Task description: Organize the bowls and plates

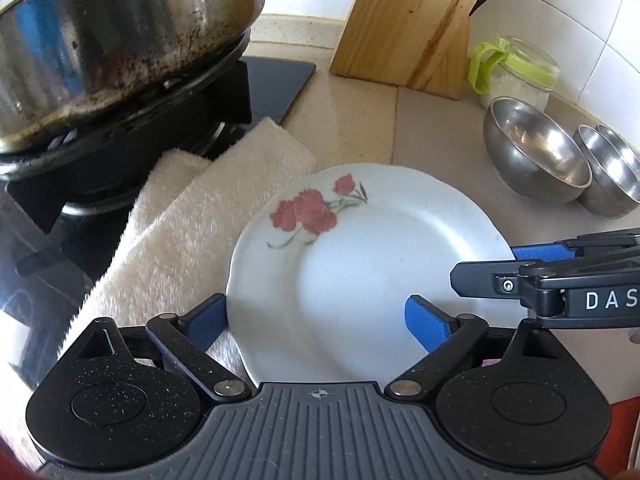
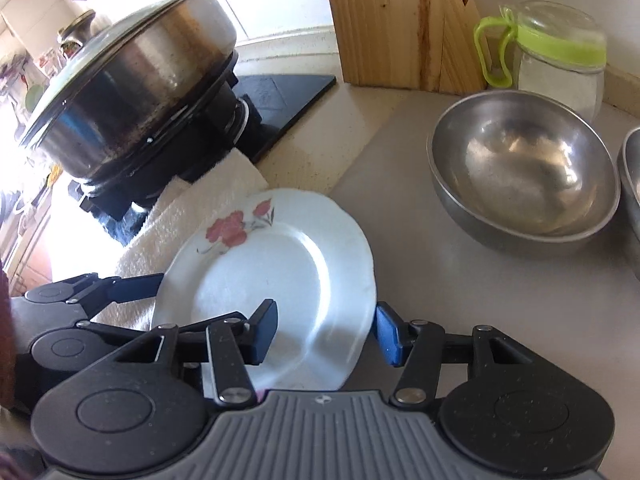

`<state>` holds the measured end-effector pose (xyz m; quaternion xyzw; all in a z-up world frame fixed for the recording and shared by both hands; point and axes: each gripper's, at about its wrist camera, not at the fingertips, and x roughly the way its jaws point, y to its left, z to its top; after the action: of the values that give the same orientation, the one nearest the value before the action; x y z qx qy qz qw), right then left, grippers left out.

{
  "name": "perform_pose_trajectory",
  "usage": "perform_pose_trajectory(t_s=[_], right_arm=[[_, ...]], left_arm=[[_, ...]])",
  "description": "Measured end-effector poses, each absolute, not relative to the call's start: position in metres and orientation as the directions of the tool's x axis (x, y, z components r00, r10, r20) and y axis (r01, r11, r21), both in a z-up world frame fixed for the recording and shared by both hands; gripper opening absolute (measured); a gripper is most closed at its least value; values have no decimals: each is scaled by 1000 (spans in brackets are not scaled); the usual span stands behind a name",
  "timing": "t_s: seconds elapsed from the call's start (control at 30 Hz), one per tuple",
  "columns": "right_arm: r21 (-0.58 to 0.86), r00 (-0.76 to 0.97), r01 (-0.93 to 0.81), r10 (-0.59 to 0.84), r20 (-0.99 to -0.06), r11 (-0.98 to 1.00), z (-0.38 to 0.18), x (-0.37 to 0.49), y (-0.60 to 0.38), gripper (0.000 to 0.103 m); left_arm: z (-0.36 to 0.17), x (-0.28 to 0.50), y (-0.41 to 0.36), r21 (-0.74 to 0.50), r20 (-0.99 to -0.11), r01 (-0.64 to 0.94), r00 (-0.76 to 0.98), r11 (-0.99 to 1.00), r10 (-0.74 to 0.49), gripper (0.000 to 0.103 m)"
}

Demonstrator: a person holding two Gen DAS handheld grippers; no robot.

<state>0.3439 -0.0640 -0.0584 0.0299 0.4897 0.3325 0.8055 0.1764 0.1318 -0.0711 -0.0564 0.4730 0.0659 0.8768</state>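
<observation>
A beige speckled worktop (image 1: 360, 112) meets white wall tiles (image 1: 592, 20). The round, scallop-rimmed white plate (image 1: 360, 264), pink flowers on its far rim, lies partly on a nubby cream towel (image 1: 192, 232) beside the stove (image 1: 272, 80). Both the left claw (image 1: 320, 316) and right claw (image 2: 326, 330) straddle its rim, jaws apart; whether the pads press is unclear. Shiny steel bowls (image 2: 520, 176) sit upright.
</observation>
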Motion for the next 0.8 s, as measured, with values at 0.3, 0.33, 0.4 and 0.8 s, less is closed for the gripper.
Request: perform_pose_trajectory(t_s=[0.3,0.33,0.4,0.8], right_arm=[[370,336,-457,542,-770,809,-57,341,-64,49],[372,336,-449,540,-772,812,-56,340,-66,48],[365,349,-439,530,-773,821,-54,336,-68,48],[369,379,-327,478,-792,870,-55,301,-112,41]], left_arm=[[-73,181,131,-17,-818,-146,571,989,70,93],[-72,181,131,-17,-819,-141,570,990,67,92],[-70,180,129,-18,-818,-128,573,992,59,90],[-71,169,102,-27,-811,-5,585,1000,-19,84]])
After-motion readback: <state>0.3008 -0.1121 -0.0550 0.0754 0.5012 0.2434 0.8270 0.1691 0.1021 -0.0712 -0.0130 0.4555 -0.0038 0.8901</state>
